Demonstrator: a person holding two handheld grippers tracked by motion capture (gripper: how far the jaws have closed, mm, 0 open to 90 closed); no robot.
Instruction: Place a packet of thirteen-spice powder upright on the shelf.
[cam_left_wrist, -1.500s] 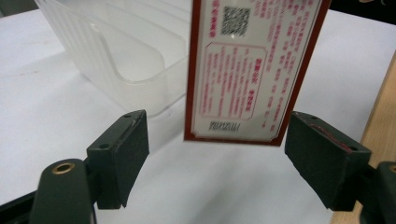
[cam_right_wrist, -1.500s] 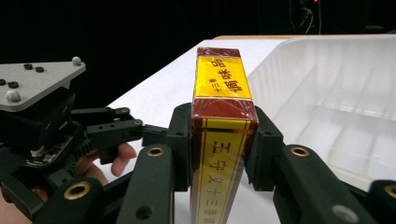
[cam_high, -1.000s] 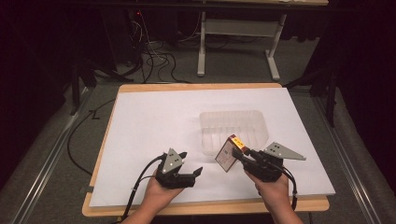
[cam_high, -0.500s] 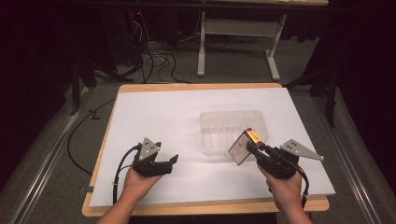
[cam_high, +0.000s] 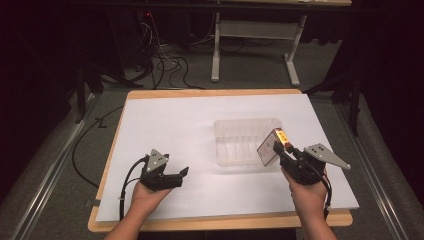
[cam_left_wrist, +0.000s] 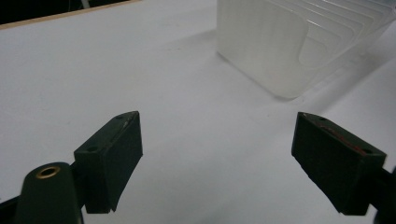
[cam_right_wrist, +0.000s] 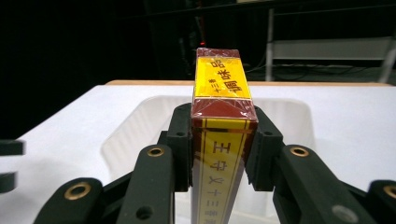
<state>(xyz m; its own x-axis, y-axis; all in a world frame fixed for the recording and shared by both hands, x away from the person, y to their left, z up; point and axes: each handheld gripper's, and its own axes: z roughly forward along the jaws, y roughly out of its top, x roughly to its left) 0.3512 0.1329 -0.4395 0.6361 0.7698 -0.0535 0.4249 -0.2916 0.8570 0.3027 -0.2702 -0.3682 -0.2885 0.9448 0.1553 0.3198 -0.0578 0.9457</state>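
The yellow-and-red box (cam_high: 272, 147) is being gripped by the right tool (cam_high: 281, 151) just above the clear tray (cam_high: 245, 127)'s right end, not yet placed inside; the left tool (cam_high: 181, 173), its jaws just opening, is being held empty on the worktop (cam_high: 175, 120).

This looks like a lab or recording room. Black curtains (cam_high: 45, 60) close off the dark surroundings, grey carpet (cam_high: 320, 90) covers the floor, and loose cables (cam_high: 165, 55) trail beyond the bench's far edge. The wooden bench (cam_high: 210, 93) carries a white sheet (cam_high: 190, 130), and a metal-framed table (cam_high: 255, 30) stands behind it.
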